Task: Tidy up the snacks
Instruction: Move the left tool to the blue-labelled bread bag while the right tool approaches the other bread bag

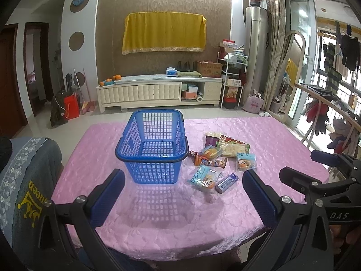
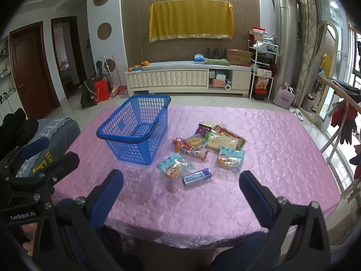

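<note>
While both tongs hover:
Left gripper: spread, empty
Right gripper: spread, empty
Basket: ahead of left gripper
Snacks: ahead of right gripper

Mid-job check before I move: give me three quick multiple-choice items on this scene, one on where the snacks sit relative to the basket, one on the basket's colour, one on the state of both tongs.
1. Where do the snack packets lie relative to the basket?
A. Inside it
B. On the tablecloth to its right
C. On the floor

2. What colour is the basket?
A. Blue
B. Red
C. White

3. What state are the left tongs and right tongs in?
A. Both shut on a packet
B. Left open, right shut on a packet
C. Both open and holding nothing

Answers: 1 B, the packets sit in a loose group on the pink tablecloth right of the basket, which shows only its mesh bottom. 2 A, its mesh walls and rim are blue. 3 C, each pair of fingers stands wide apart with only cloth between them.
</note>
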Demonstrator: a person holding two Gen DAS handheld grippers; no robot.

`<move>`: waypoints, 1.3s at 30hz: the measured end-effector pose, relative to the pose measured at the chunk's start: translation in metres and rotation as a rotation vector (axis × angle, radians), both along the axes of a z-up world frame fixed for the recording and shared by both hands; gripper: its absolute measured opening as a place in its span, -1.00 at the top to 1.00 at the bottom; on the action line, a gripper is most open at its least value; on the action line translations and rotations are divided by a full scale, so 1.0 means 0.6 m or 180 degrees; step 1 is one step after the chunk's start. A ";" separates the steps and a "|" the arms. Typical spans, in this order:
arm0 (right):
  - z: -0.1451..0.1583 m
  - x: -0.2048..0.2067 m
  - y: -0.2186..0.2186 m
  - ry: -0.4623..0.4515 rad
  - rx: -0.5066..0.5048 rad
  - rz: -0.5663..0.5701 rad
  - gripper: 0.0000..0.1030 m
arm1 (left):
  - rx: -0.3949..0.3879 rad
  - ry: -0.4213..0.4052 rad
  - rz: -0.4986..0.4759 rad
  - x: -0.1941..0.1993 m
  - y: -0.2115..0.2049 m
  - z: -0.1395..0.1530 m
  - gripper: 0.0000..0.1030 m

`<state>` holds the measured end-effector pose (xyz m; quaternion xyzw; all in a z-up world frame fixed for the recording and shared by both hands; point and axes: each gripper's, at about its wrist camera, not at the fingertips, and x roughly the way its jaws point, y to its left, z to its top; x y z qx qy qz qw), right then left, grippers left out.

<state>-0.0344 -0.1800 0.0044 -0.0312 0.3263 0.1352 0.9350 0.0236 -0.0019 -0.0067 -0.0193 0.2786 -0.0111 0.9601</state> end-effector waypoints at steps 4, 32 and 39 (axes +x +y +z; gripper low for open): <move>-0.001 0.034 -0.013 0.0058 -0.0015 -0.0028 -1.00 | 0.0040 0.0089 -0.0037 0.035 -0.013 -0.001 -1.00; -0.171 0.305 -0.167 0.1121 0.0050 -0.0405 -1.00 | 0.0238 0.1280 -0.0580 0.327 -0.141 -0.153 -1.00; -0.229 0.332 -0.164 0.1360 0.0071 -0.0402 -1.00 | 0.0565 0.1488 -0.0715 0.359 -0.148 -0.217 -1.00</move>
